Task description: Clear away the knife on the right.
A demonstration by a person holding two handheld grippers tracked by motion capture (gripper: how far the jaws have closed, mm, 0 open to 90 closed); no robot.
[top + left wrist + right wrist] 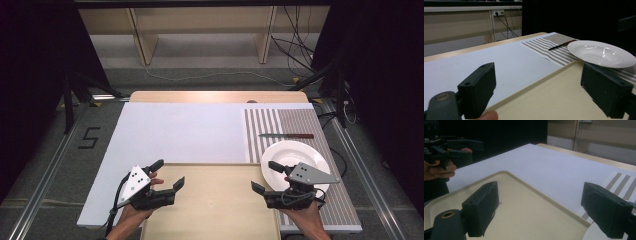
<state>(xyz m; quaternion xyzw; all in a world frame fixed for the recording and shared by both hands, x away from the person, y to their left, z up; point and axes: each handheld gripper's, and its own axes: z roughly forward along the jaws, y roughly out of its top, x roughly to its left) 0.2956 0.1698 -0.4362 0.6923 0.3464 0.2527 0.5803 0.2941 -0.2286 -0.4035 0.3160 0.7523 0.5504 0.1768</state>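
Beige tray (210, 210) lies between the left claw (170, 176) and right claw (264, 176), both wide, empty.

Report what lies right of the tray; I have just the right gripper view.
Observer: A white plate lies on the striped mat, beside the tray.
Operator: Say what else is on that mat.
Observer: A knife lies beyond the plate, apart from it.
Operator: Check the left gripper.
Observer: The left gripper has its fingers open with nothing between them, over the tray's left edge.
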